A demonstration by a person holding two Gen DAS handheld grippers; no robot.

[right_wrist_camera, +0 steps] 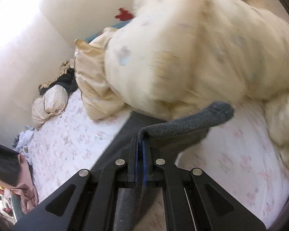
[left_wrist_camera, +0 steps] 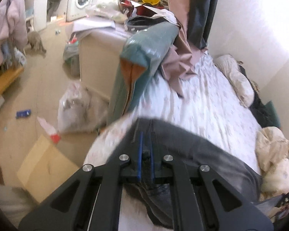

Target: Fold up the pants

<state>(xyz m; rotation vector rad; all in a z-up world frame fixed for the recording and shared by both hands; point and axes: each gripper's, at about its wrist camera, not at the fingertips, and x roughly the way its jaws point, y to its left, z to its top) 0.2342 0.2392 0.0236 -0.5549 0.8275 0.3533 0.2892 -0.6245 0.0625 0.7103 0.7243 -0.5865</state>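
Note:
The dark grey pants (left_wrist_camera: pixel 208 154) lie across the white flowered bed sheet (left_wrist_camera: pixel 202 100). My left gripper (left_wrist_camera: pixel 145 134) is shut on a fold of the pants, with grey cloth pinched between its blue pads. In the right wrist view my right gripper (right_wrist_camera: pixel 140 140) is shut on another part of the pants (right_wrist_camera: pixel 185 123). That cloth is lifted off the sheet (right_wrist_camera: pixel 67 134) and a rounded end of it sticks out to the right. The rest of the pants under both grippers is hidden.
A cream duvet (right_wrist_camera: pixel 192 53) is piled at the bed's far end, close behind the right gripper. Pillows (left_wrist_camera: pixel 239 80) lie along the wall. A teal and pink heap (left_wrist_camera: pixel 150 44) sits at the bed's other end. Bags (left_wrist_camera: pixel 79 107) and cardboard (left_wrist_camera: pixel 42 167) lie on the floor left of the bed.

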